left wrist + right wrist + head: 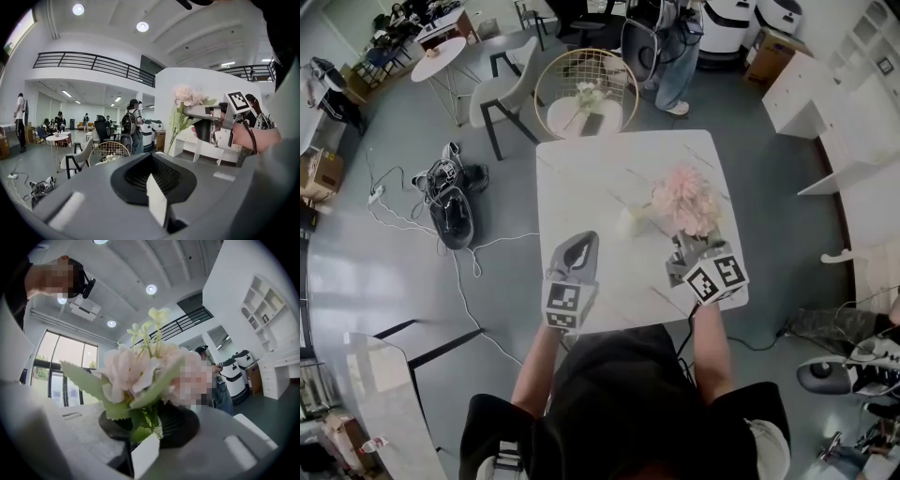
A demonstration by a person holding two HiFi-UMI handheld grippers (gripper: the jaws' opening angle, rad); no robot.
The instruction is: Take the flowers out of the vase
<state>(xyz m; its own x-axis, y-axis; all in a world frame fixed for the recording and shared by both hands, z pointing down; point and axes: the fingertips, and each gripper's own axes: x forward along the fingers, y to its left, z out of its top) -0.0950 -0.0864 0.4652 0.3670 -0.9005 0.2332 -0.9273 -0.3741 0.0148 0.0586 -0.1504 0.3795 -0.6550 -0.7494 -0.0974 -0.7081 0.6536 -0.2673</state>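
A bunch of pale pink flowers (686,202) with green leaves is lifted over the right part of the white table (581,178). My right gripper (686,242) is shut on its stems, and the blooms (140,369) fill the right gripper view just beyond the jaws. A small pale vase (629,222) stands on the table left of the bunch, apart from both grippers. My left gripper (579,242) hovers near the table's front edge, jaws together with nothing between them. The left gripper view shows the right gripper (206,112) holding the flowers (187,96) up, stems hanging below; the vase is hidden there.
Beyond the table stand a round wire-rimmed side table (586,89) and a chair (511,89). Cables and shoes (450,197) lie on the floor at the left. White shelving (839,103) lines the right side. People stand at the back of the room.
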